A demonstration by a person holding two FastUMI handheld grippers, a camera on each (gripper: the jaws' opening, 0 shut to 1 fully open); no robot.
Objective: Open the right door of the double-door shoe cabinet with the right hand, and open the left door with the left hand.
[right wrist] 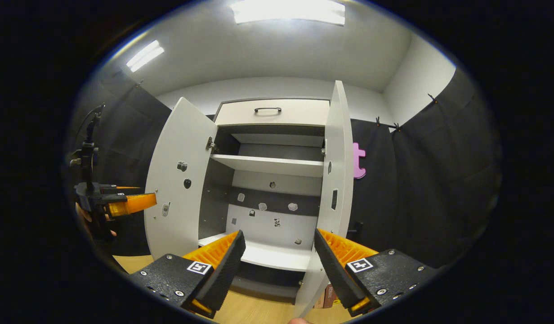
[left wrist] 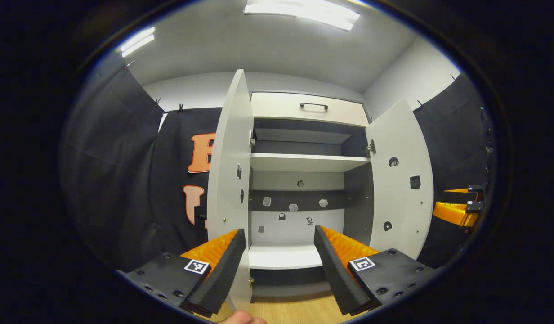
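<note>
Left claw (left wrist: 280, 265): jaws spread, empty, left door (left wrist: 230, 180) edge-on just beyond its left finger.
Right claw (right wrist: 279, 270): jaws apart, empty (right door (right wrist: 337, 180) edge-on past its right finger).
Shoe cabinet (right wrist: 277, 166): both doors swung open, tall edges upright.

White cabinet doors (left wrist: 400, 180), grey interior, orange-black tool (left wrist: 279, 256)

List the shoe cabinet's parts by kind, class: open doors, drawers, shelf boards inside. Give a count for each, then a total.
Open doors: 2, the left door and the right door
Drawers: 1, the top drawer
Shelf boards: 2, the upper shelf and the lower shelf
Total: 5
</note>
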